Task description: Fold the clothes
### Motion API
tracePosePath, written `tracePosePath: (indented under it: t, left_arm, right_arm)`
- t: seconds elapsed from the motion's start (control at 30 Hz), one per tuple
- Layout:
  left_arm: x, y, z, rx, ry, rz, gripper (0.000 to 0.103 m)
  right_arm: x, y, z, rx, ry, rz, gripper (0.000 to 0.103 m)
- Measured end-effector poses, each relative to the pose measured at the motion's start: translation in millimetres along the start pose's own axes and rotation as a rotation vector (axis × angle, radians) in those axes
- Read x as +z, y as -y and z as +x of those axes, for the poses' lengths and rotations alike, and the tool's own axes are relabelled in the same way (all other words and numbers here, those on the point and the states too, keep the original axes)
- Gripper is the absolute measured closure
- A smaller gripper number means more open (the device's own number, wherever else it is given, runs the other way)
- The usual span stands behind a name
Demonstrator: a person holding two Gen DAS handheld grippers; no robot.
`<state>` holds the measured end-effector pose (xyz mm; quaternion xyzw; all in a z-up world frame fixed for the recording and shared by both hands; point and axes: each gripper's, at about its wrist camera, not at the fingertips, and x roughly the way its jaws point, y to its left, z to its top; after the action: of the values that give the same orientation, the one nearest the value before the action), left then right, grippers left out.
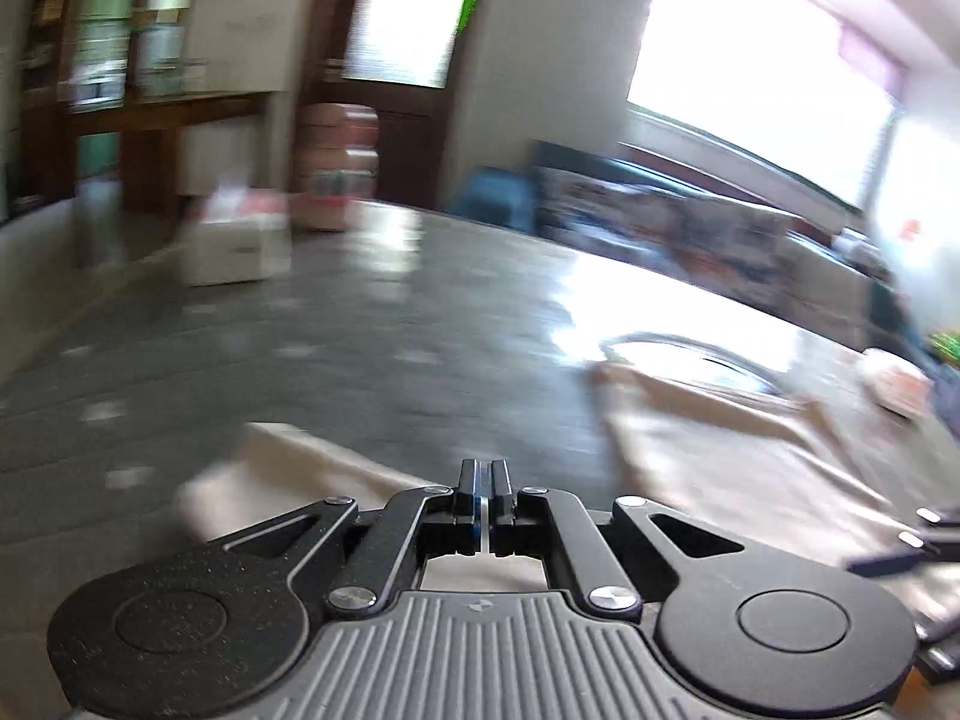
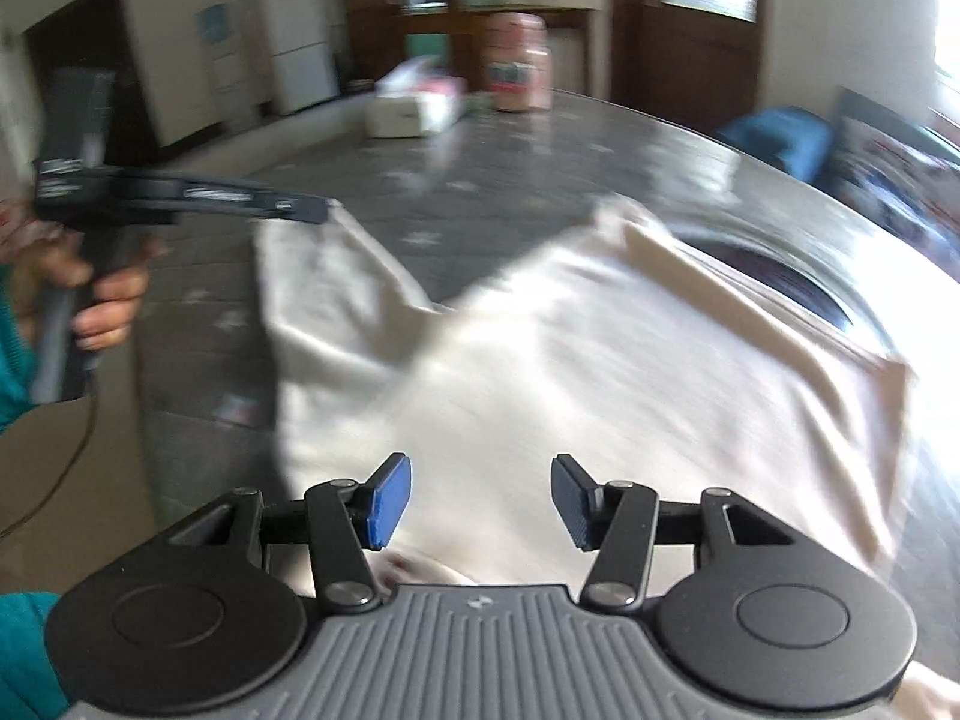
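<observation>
A cream shirt [image 2: 570, 360] lies spread on the grey table [image 2: 420, 192], its dark neck opening [image 2: 774, 276] toward the far right edge. One sleeve [image 2: 312, 276] stretches away from the shirt's body to the left. The left claw [image 2: 312, 210] is closed, and its tip sits at the far corner of that sleeve; through the motion blur it looks to be pinching the cloth, though the left wrist view shows no fabric between the shut pads. A hand [image 2: 108, 300] holds its grip. The right claw [image 2: 480, 501] hovers over the shirt's near part, jaws standing apart with nothing between them.

The shirt seems light, thin and limp, so it will sag and crease wherever it is lifted. Hems, sleeve ends and shoulder seams offer the firmest hold; a grip mid-panel would likely just bunch the cloth.
</observation>
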<state>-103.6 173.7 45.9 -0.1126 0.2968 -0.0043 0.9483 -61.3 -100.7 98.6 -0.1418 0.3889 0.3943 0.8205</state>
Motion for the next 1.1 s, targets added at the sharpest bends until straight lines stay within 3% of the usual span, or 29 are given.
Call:
tracePosePath:
  t: [0.13, 0.23, 0.47, 0.77, 0.97, 1.1]
  left_arm:
    - [-3.0, 44.3, 13.6, -0.149, -0.040, 0.059, 0.100]
    - [-6.5, 70.5, 27.2, -0.205, -0.071, 0.106, 0.100]
    - [-17.2, 74.3, 52.5, -0.186, -0.149, 0.111, 0.100]
    - [-18.6, 58.0, 53.8, -0.185, -0.165, 0.060, 0.100]
    - [-17.8, 57.1, 53.5, -0.194, -0.171, 0.054, 0.100]
    - [-17.4, 57.0, 53.6, -0.197, -0.173, 0.059, 0.100]
  right_arm:
    - [-20.8, 34.6, -8.0, -0.072, -0.014, 0.109, 0.050]
    - [-28.1, 51.8, -10.2, -0.108, -0.029, 0.140, 0.050]
    - [1.1, 90.8, -12.7, -0.137, 0.011, 0.174, 0.050]
    - [65.8, 147.5, 51.2, -0.143, 0.012, 0.283, 0.051]
    - [83.4, 169.0, 93.4, -0.180, -0.019, 0.334, 0.053]
    - [90.0, 176.0, 102.7, -0.211, 0.006, 0.348, 0.056]
